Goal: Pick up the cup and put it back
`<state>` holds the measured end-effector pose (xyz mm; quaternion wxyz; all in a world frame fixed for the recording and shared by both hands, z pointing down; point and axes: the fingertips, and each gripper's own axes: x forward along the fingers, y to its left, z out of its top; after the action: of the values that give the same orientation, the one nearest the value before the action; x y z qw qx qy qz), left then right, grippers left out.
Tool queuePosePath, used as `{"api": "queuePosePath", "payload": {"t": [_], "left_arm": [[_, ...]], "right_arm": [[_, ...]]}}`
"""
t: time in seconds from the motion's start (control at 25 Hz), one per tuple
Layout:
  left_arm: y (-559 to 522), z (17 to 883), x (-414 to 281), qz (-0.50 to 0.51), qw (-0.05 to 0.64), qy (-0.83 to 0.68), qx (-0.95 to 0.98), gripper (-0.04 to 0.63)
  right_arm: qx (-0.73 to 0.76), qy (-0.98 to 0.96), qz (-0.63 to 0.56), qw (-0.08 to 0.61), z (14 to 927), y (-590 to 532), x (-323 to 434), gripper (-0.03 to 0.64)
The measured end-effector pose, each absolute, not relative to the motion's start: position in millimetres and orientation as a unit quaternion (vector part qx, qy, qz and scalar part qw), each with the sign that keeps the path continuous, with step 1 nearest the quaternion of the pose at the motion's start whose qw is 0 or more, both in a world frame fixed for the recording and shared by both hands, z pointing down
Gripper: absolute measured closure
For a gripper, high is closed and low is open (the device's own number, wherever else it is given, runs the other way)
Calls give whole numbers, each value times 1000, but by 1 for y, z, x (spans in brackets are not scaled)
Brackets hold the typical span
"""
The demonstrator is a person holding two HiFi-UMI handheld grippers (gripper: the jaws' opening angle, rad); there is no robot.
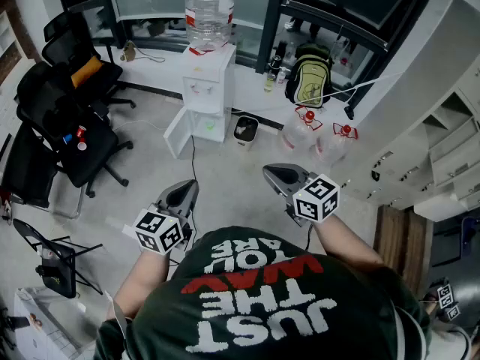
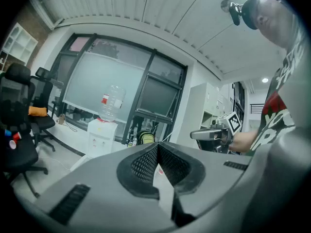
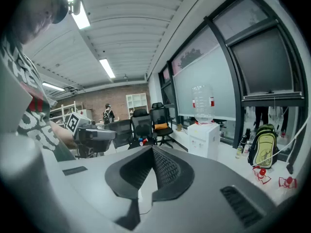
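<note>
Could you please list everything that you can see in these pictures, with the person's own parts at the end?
water dispenser: one, white, by the window wall
water bottle: one, clear with a red label, on top of the dispenser
office chairs: at least two, black, at the left
backpack: one, yellow-green and black, on the floor right of the dispenser
clear jugs: two, red caps, lying on the floor below the backpack
bin: one, black, beside the dispenser
cabinets: white, at the right
shirt: dark green, white and red lettering
left gripper: grey, shut, empty
right gripper: grey, shut, empty
</note>
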<state>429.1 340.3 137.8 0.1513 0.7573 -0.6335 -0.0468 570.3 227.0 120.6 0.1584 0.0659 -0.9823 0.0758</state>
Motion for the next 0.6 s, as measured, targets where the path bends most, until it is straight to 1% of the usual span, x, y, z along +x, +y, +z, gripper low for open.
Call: {"api": "queuePosePath", "payload": {"t": [0.44,0.6], "left_arm": [[333,138,441,-45,153,-630,760,595],[330,139,451,-42,154,-628,762,595]], "right_arm": [[64,-983,79,155,121,223,580,584],[62,-981,98,154,123,221,589,584]]}}
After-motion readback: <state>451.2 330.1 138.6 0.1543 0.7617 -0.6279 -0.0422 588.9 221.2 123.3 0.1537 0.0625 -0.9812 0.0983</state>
